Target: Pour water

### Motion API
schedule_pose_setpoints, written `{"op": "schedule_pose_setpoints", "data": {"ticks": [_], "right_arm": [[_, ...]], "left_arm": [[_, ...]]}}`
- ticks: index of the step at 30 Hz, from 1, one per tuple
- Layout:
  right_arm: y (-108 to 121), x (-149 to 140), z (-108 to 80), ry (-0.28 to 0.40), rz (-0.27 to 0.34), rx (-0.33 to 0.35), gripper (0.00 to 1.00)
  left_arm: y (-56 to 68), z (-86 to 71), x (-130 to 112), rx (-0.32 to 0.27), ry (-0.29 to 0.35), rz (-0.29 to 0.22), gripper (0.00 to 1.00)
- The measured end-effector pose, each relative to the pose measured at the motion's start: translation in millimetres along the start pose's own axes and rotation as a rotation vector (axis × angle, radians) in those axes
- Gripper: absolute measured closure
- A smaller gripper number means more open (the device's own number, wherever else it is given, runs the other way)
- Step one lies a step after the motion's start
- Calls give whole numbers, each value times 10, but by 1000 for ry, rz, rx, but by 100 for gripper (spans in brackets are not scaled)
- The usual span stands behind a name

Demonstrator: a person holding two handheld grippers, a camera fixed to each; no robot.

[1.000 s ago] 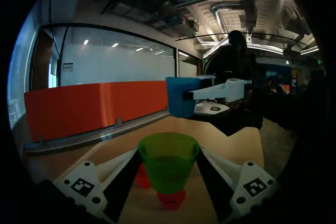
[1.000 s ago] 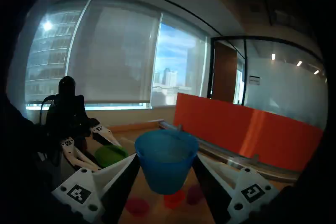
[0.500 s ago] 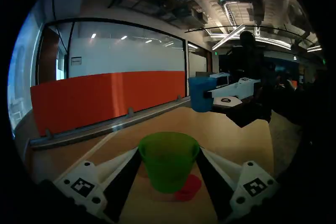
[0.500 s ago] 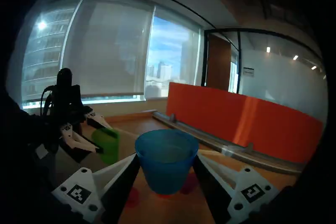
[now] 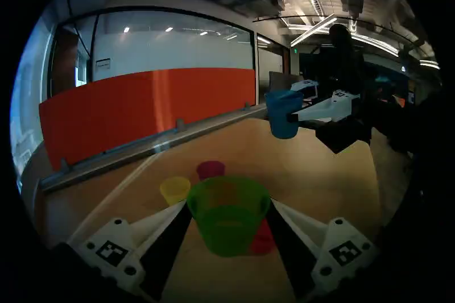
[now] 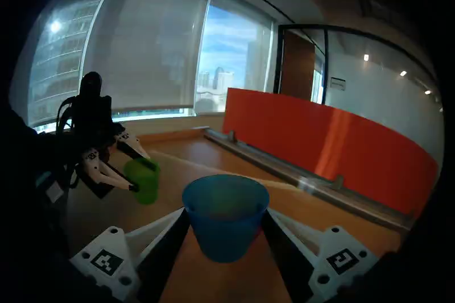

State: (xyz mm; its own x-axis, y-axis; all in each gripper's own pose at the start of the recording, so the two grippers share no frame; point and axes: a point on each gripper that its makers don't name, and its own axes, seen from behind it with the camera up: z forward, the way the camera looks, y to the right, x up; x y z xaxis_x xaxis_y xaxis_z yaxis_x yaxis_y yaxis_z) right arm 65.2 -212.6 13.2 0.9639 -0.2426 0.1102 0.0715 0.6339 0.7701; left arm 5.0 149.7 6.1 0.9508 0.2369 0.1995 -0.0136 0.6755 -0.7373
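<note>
Grippers draw apart over the wooden table [image 5: 318, 178]. In the left gripper view, the blue cup [image 5: 283, 113] held by the right gripper [image 6: 226, 213] now shows smaller, farther off and more to the right than a second ago. In the right gripper view, the green cup [image 6: 143, 180] in the left gripper [image 5: 228, 206] has slid away to the left and is well apart from the blue cup. A yellow cup [image 5: 175, 189] and a dark pink cup [image 5: 211, 169] come into sight on the table beyond the green cup, and a red cup [image 5: 263, 239] now peeks from behind its right side.
</note>
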Motion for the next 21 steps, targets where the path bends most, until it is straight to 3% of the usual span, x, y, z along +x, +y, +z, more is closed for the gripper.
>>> {"op": "schedule_pose_setpoints", "data": {"ticks": [8, 21], "right_arm": [[57, -269, 105, -51, 9, 11, 12], [107, -747, 241, -149, 34, 28, 12]], "left_arm": [[-109, 136, -241, 4, -72, 2, 13], [-85, 285, -703, -20, -190, 17, 13]]}}
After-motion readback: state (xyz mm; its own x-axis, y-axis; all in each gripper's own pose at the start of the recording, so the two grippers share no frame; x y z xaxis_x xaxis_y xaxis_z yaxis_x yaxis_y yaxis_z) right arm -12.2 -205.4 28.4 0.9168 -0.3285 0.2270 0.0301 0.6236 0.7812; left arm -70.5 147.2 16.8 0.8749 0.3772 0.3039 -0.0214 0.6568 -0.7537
